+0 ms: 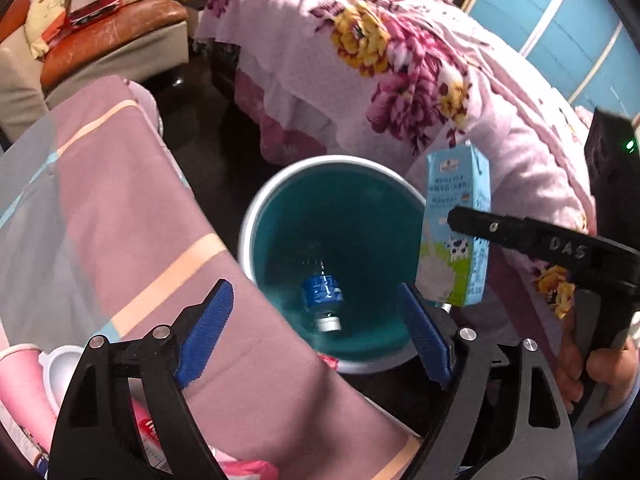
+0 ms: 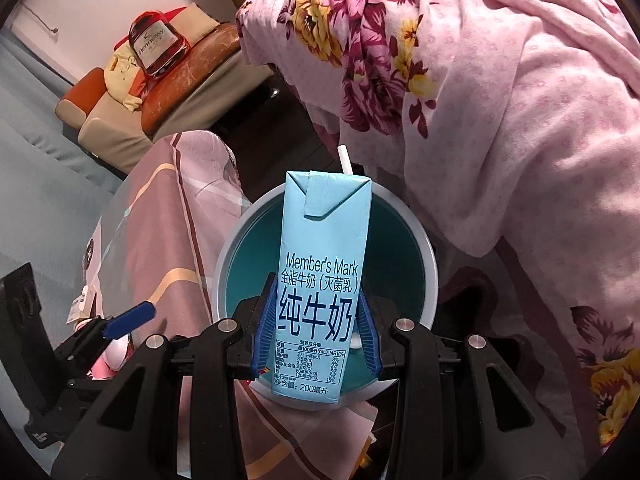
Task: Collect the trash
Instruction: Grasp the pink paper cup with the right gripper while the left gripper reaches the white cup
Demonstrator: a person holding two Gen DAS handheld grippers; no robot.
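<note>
A round bin [image 1: 250,216] with a white rim and teal inside stands on the dark floor. A clear plastic bottle [image 1: 322,290] with a blue label lies at its bottom. My left gripper [image 1: 316,318] hangs open over the bin's mouth, nothing between its blue pads. My right gripper [image 2: 318,324] is shut on a light blue milk carton [image 2: 324,240] with a white straw, held upright above the bin [image 2: 430,264]. In the left wrist view the carton [image 1: 456,224] hovers over the bin's right rim, one black finger [image 1: 520,232] across it.
A pink and mauve striped cloth [image 1: 120,208] covers a surface left of the bin, with pink packets [image 1: 24,392] at its near edge. A floral pink blanket [image 1: 380,60] drapes over furniture behind. A sofa [image 1: 116,36] with a bottle-print bag stands farther back.
</note>
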